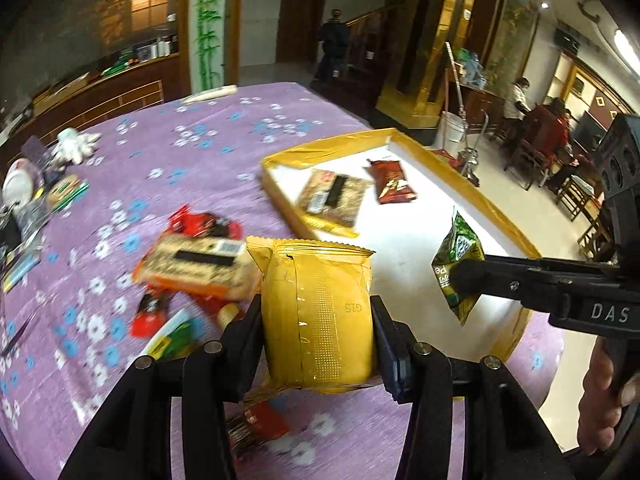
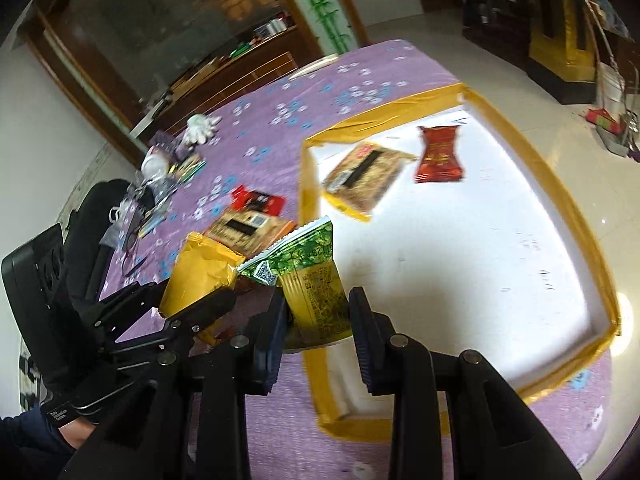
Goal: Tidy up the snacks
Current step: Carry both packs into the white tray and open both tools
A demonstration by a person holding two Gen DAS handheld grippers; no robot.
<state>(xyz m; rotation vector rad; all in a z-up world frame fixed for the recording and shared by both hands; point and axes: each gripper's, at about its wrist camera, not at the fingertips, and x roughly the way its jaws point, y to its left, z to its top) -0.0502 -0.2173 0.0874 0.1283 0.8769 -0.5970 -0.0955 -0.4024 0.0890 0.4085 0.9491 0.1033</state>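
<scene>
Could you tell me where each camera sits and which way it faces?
Left wrist: on the left gripper, angled down over the purple table; its jaws clamp a yellow packet; a hand shows.
Right wrist: on the right gripper, facing the tray; jaws hold a green packet.
Shared: both packets, tray.

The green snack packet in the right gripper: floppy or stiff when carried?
Probably semi-floppy: the green snack packet stands up between the right gripper pads, yet its crimped top edge bends. Likely light, since its ends hang unsupported from one pinch. The glossy film looks somewhat slippery.
</scene>
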